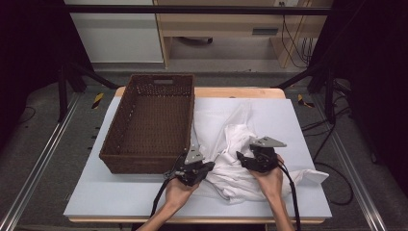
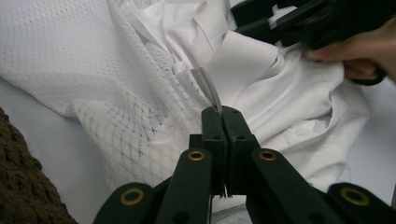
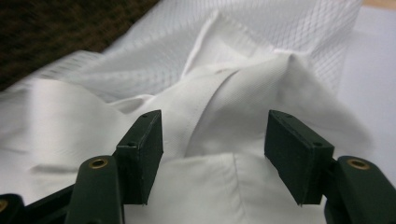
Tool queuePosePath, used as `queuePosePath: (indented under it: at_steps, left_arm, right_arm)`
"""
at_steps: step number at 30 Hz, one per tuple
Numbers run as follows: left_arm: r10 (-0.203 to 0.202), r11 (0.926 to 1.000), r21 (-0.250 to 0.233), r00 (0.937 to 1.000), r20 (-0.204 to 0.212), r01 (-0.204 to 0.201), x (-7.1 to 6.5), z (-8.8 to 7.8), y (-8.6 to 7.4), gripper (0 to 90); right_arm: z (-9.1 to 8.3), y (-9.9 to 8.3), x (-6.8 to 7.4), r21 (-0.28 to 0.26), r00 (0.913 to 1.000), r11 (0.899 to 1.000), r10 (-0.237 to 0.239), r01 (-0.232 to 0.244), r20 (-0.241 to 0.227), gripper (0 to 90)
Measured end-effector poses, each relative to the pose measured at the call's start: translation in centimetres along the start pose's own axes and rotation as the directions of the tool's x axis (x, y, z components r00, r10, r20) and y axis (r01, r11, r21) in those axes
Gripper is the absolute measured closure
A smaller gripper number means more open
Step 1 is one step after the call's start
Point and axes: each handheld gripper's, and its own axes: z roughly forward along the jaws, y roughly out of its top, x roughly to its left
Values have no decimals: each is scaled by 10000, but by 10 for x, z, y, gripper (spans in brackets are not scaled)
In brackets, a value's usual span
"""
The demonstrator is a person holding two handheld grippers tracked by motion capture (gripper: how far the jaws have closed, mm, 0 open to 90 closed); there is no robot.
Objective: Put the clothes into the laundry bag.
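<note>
Mostly crumpled white mesh-lined garment [image 1: 240, 163], left gripper [image 2: 223, 116] pinching, woven basket [image 1: 149, 120].

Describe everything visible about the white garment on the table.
The white garment lies crumpled on the pale table top, right of the brown wicker basket, its far edge beside the basket wall. It looks like thin woven cloth with a mesh-patterned layer and a folded collar-like band. One sleeve-like end trails out to the right. The left tool is shut on a fold of it; the right tool stands open, jaws astride a ridge of the cloth.
</note>
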Motion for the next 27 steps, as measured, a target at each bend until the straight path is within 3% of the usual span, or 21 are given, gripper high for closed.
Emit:
queuePosePath:
  at_steps: [2,4,5,7,10,12,14,16,19,22,24,27]
  left_arm:
    - [-23,10000,14,10000,-36,23,1,0,0,884]
    - [-78,10000,31,10000,-38,78,3,1,-1,884]
    - [-128,9999,27,9999,-24,128,4,1,-1,884]
    - [-221,9998,13,9998,14,221,5,1,0,884]
    - [-262,9997,-7,9997,33,262,5,2,1,884]
    - [-320,9995,11,9995,58,320,5,3,1,884]
    - [-320,9995,20,9995,54,320,5,3,2,884]
    - [-344,9994,-3,9994,80,344,4,4,3,884]
    - [-313,9995,-96,9995,96,314,3,2,8,884]
    - [-363,9990,-247,9993,92,365,3,-2,11,884]
    - [-426,9985,-337,9990,155,431,4,-4,13,884]
    - [-362,9981,-485,9988,326,378,3,-7,15,885]
  right_arm:
    - [14,-2,0,398,9998,9991,172,-170,-57,473]
    - [22,-3,-2,612,9984,9973,428,-404,-378,666]
    - [22,-4,-2,660,9984,9969,445,-421,-349,827]
    - [17,-4,-2,561,9991,9981,268,-249,-327,893]
    - [-1,-4,-2,-130,9976,9998,151,-161,-682,900]
    - [-19,-4,1,-750,9922,9971,-172,80,-1238,900]
    - [-33,-3,5,-1329,9789,9907,-556,296,-1966,900]
    - [-48,-3,14,-1602,9551,9860,-902,458,-2821,900]
    - [-49,-8,29,-1253,9319,9891,-1163,773,-3435,900]
    - [-40,-15,44,-963,9226,9897,-1335,1055,-3620,900]
    - [-30,-17,51,-757,9218,9907,-1333,1134,-3641,900]
    - [-13,-18,58,-339,9313,9912,-1319,1280,-3396,900]
